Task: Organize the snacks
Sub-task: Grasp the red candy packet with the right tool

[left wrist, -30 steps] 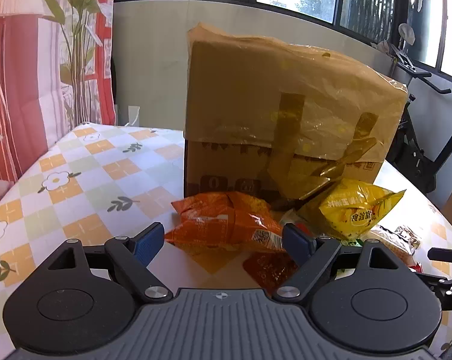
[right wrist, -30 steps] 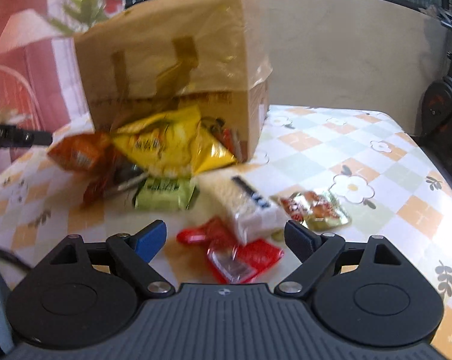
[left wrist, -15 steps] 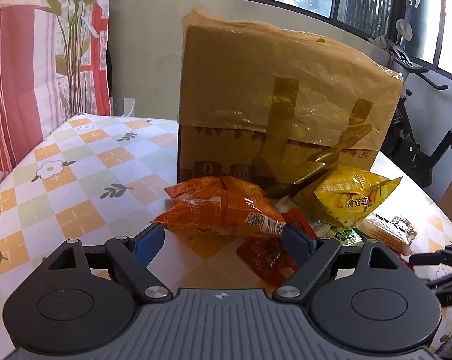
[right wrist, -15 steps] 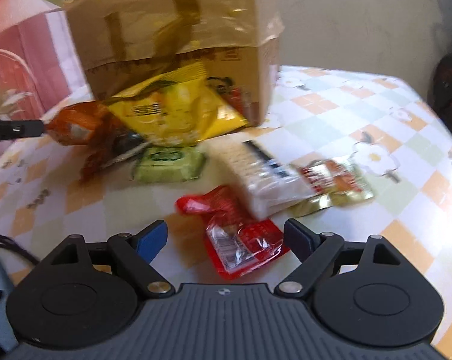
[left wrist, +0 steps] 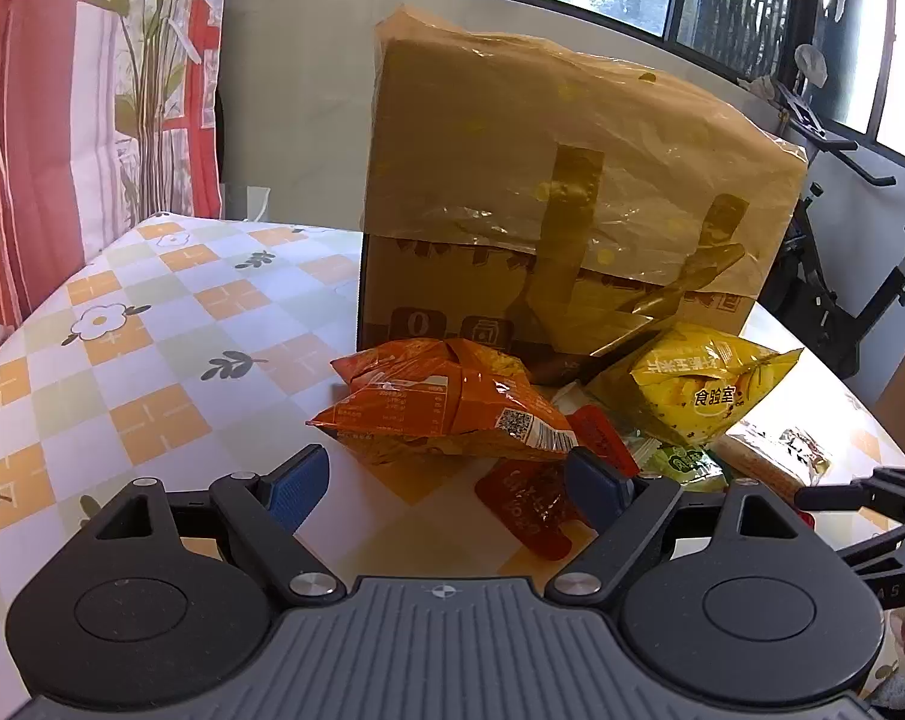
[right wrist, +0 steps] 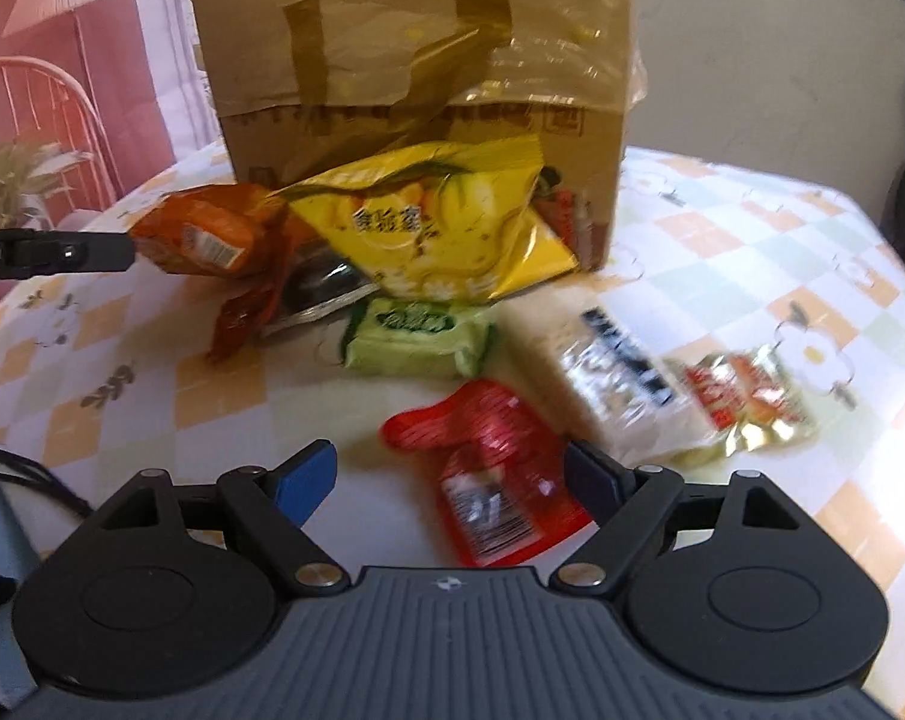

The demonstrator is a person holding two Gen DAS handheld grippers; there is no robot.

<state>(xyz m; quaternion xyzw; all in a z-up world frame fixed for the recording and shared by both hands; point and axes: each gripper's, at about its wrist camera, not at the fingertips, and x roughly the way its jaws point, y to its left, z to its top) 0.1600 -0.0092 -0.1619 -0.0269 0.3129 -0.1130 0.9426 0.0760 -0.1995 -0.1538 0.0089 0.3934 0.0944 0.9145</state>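
Note:
Several snack packets lie in front of a taped cardboard box on the checked table. In the left wrist view my left gripper is open, just short of an orange chip bag; a yellow chip bag and a red sachet lie to its right. In the right wrist view my right gripper is open, its jaws either side of a red packet. Beyond lie a green packet, the yellow bag, a white packet and a red-gold packet.
The box stands at the middle back of the table. The flowered tablecloth spreads to the left. An exercise bike stands behind on the right, a red curtain on the left. The left gripper's finger shows by the orange bag.
My right gripper has moved forward and down towards the red packet, which now sits between its jaws. My left gripper has drawn back slightly from the orange bag. Both stay open.

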